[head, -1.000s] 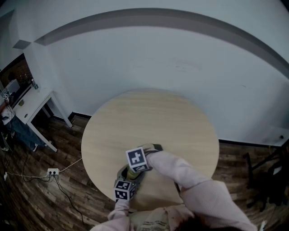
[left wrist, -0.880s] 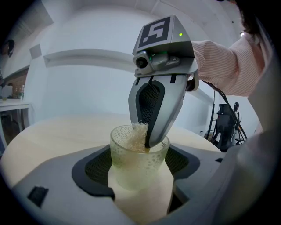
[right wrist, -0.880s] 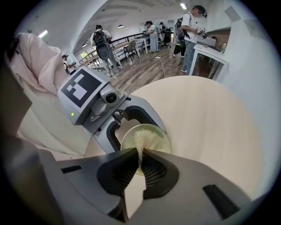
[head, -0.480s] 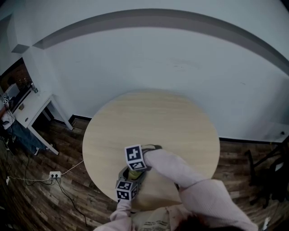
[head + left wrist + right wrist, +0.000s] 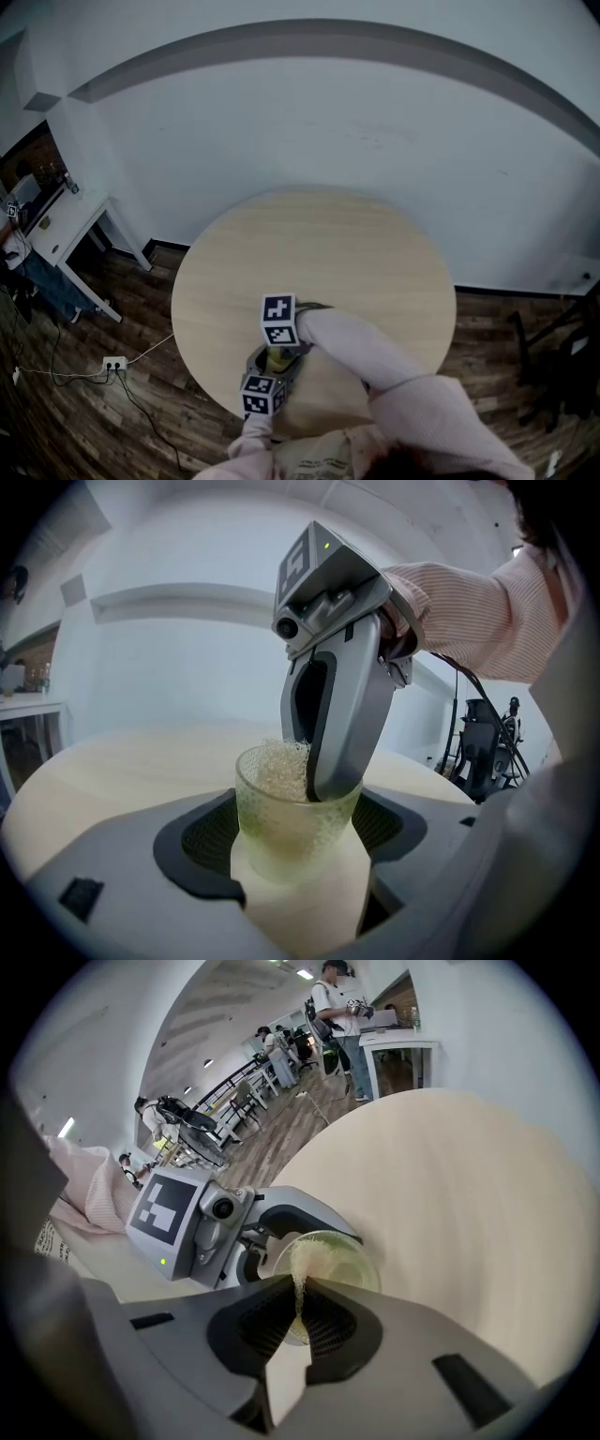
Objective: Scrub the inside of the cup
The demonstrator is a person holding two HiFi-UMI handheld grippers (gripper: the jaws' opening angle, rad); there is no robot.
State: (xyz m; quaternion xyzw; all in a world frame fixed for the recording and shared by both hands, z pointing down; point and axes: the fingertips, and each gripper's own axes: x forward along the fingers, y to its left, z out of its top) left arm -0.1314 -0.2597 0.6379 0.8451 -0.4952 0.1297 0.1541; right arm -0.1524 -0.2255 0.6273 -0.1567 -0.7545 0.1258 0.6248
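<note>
A pale green translucent cup [image 5: 281, 808] stands on the round wooden table [image 5: 319, 253], near its front edge. My left gripper [image 5: 295, 844] is shut on the cup, one pad on each side. From above, my right gripper [image 5: 311, 778] reaches down into the cup. It is shut on a pale mesh scrubber [image 5: 277, 767], which sits inside the cup against the wall. In the right gripper view the scrubber [image 5: 300, 1277] sticks out of my right gripper [image 5: 298, 1305] into the cup's mouth [image 5: 345, 1258]. In the head view both marker cubes hide most of the cup [image 5: 272, 359].
A white side table [image 5: 66, 230] stands at the far left by the wall. A power strip [image 5: 112, 362] with cables lies on the wood floor. A dark chair frame [image 5: 553, 366] is at the right. People [image 5: 337, 997] stand in the distance.
My right gripper's cube has shifted slightly up and to the left over the cup. The left gripper and the cup have stayed where they were.
</note>
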